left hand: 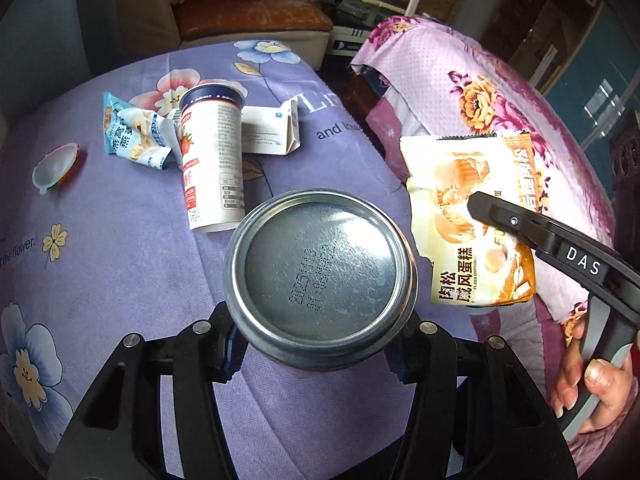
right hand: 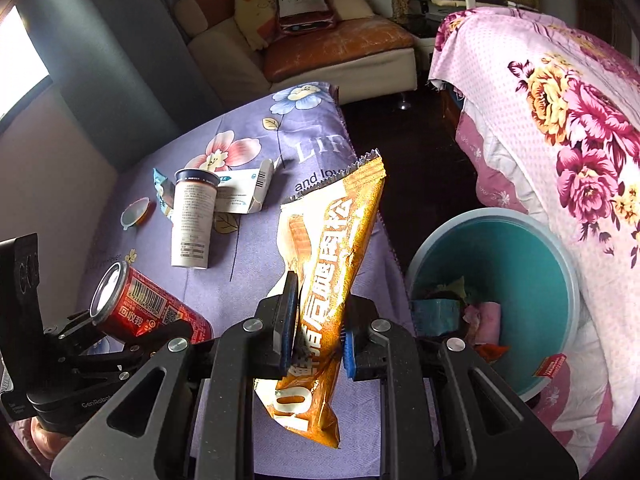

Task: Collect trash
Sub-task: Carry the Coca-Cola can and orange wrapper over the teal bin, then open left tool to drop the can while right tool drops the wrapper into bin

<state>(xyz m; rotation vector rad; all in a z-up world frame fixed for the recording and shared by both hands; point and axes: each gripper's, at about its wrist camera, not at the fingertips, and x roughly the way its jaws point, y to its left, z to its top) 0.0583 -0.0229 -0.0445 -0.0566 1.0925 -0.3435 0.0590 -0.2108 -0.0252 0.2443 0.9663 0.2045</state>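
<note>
My left gripper (left hand: 320,344) is shut on a red drink can (left hand: 320,280), whose silver bottom faces the camera; the can also shows in the right wrist view (right hand: 148,312). My right gripper (right hand: 320,336) is shut on an orange cake wrapper (right hand: 332,264), held above the table edge; the wrapper also shows in the left wrist view (left hand: 464,220). On the purple flowered tablecloth (left hand: 120,260) lie a white yogurt cup (left hand: 212,160), a blue snack wrapper (left hand: 132,132), a flattened white carton (left hand: 268,132) and a small jelly cup (left hand: 56,168).
A teal trash bin (right hand: 500,272) with several scraps inside stands on the floor right of the table. A pink flowered cloth (right hand: 560,120) covers furniture beyond it. A sofa (right hand: 320,44) stands at the back.
</note>
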